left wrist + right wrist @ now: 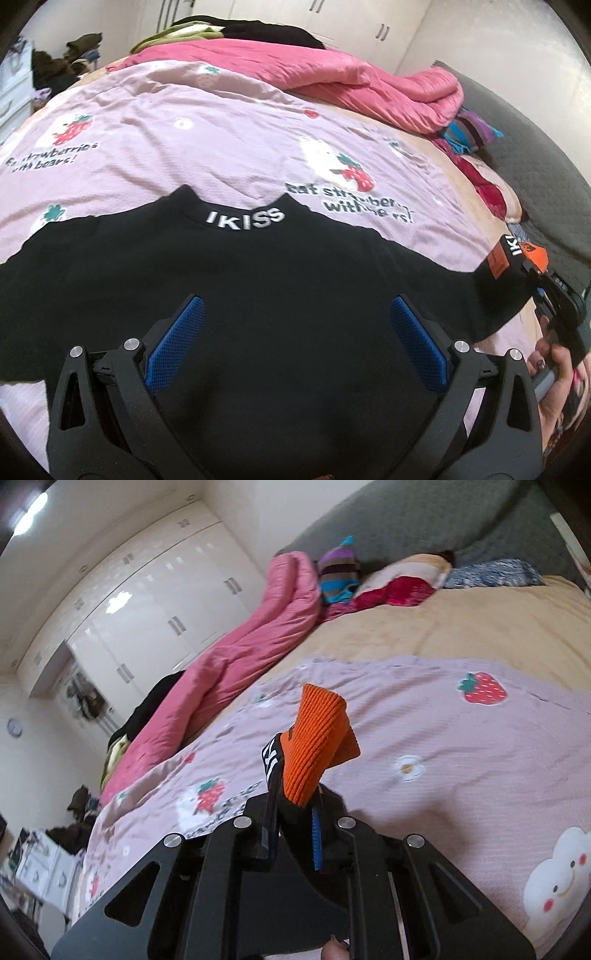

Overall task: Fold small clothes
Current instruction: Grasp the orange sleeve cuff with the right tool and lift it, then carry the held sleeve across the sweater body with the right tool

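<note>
Garment: a small black knit sweater (258, 280) with white "IKISS" lettering on the collar lies spread flat on the bed, collar pointing away from the left wrist camera.
Sleeve: the sweater's right-hand sleeve ends in an orange ribbed cuff (317, 746), lifted off the bedding; a black band with white letters sits just beside the orange.
Right gripper (295, 812): closed tight on the sleeve end, the cuff sticking up and out from between its blue pads; in the left wrist view it shows at the far right edge with the person's hand (554, 362) behind it.
Left gripper (295, 325): spread wide above the sweater's body, its blue textured pads (177, 339) well apart and nothing between them.
Bedding: a pale lilac bedsheet (184, 147) printed with strawberries, white bears and the words "eat strawberries with bears!" lies under the sweater; a tan blanket (461, 627) lies beyond it.
Background: a rumpled pink quilt (332, 77) lies along the far side of the bed, a striped knit item (338, 576) near a grey headboard (406, 520), and glossy white wardrobes (147, 602) behind.
</note>
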A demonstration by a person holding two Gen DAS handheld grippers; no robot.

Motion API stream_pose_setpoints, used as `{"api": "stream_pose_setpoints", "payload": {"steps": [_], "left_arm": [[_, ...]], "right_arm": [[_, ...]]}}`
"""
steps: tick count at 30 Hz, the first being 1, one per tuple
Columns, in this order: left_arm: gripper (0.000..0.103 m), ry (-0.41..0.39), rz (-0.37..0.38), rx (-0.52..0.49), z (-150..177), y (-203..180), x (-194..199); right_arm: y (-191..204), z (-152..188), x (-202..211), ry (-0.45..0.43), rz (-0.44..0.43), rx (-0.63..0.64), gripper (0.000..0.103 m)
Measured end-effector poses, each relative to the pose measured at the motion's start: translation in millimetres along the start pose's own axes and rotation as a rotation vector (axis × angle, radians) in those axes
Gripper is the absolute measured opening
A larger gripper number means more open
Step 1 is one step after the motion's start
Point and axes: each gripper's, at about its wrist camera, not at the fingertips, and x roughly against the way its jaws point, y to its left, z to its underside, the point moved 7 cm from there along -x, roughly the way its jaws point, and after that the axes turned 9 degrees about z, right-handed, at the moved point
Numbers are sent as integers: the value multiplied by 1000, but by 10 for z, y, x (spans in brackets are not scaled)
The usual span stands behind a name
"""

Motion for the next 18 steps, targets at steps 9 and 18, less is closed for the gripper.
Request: {"api": "stream_pose_setpoints", "payload": {"steps": [9,18], "left_arm": [[95,-33,-37,32,-74,226,146],[95,-26,-28,100,-92,529,190]], "right_arm": [[700,196,184,31,-150,175,12],[1206,467,266,76,-253,289,13]]}}
